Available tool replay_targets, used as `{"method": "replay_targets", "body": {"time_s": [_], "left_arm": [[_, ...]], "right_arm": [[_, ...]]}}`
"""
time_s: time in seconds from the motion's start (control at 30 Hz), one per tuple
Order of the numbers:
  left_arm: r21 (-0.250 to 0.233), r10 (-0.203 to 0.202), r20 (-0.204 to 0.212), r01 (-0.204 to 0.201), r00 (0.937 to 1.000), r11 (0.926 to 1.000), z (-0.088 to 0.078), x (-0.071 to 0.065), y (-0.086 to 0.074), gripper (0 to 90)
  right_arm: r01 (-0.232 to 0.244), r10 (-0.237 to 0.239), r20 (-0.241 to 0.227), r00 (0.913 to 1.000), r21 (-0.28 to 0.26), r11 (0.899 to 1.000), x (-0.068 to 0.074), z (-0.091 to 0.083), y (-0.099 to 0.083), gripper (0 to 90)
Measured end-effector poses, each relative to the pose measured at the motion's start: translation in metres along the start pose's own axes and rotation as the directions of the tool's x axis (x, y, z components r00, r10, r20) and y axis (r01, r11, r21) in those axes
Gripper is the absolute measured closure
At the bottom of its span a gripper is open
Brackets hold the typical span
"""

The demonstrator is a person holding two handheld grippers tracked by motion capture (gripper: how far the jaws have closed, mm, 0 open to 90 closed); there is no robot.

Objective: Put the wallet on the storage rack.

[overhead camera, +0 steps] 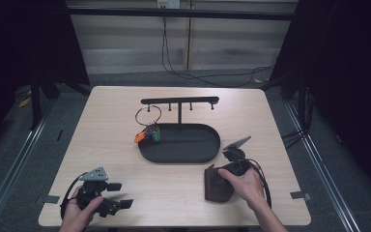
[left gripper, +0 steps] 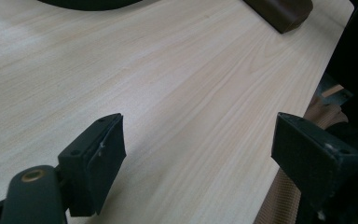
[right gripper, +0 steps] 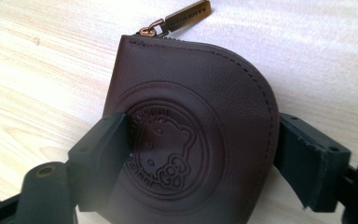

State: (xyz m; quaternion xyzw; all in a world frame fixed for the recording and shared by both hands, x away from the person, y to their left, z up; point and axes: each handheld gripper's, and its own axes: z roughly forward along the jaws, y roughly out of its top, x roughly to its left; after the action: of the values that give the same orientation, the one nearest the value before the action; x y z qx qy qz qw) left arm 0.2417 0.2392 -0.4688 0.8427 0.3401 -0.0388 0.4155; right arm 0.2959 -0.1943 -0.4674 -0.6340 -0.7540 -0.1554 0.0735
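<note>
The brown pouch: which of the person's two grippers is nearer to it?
Right. The right gripper straddles the pouch, one jaw on each side of it. The left gripper sits near the table's front left corner, well apart from it.

- The tray sits mid-table, behind the coin pouch.
- A hook stand rises from the tray.
- The key ring hangs at the tray's left end.

Black grippers w/ square pads, brass-coloured screws, grey 3-cornered top plates, black cables are seen.
</note>
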Motion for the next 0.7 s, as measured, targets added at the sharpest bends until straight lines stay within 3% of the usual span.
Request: {"method": "replay_targets", "body": {"time_s": [0.1,0.7], "left_arm": [[0.003,-0.002,0.002,0.002,1.0000,1.0000,0.0005,-0.0002,0.0000,17.4],[0.005,-0.004,0.005,0.004,1.0000,1.0000,-0.0003,0.0007,-0.0003,17.4]], "right_arm": [[0.009,-0.009,0.010,0.9999,-0.022,1.000,0.0003,-0.0031,-0.0003,29.5],[-0.004,0.004,-0.006,1.0000,-0.017,1.000,-0.0030,-0.0043,0.0009,29.7]]}}
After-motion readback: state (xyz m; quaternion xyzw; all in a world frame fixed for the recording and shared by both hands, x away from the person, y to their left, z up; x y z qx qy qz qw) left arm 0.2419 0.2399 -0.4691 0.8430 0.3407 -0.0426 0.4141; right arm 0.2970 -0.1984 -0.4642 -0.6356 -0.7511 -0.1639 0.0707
